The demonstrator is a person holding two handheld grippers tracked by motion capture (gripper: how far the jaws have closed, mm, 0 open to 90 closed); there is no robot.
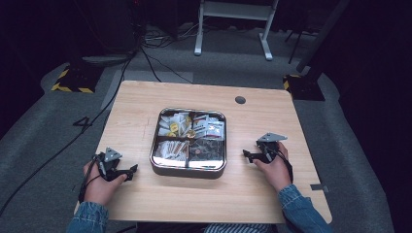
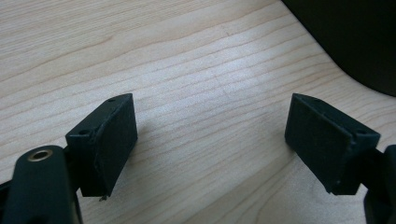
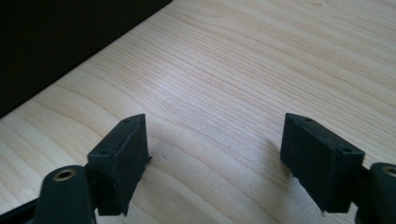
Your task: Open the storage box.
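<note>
A: Both grippers sit low on the tabletop (image 1: 145, 194), nothing held. Left gripper (image 1: 130, 172) is left of the tray (image 1: 188, 170), near its front corner; right gripper (image 1: 247, 154) is right of it, level with the tray's middle. Jaws on both stand wide apart over bare wood in the gripper views.

B: Tray itself?

A: Square metal tray with a divider, mid-tabletop between the two grippers. Four compartments packed with small packets (image 1: 214, 127) and wrappers; I can't read what they are.

B: Risks?

A: The tray wall. Come in flat from either side and a jaw hits the rim and shoves the whole tray, most likely sideways toward the other gripper. Better to lift first, then drop in from above.

B: And inside?

A: Packets overlap, thin and probably slick. Wide-open jaws could pinch two at once or drag a neighbour over the divider. Far compartments mean reaching across the near ones, so a cable or hand (image 1: 274, 170) may sweep loose packets out.
</note>
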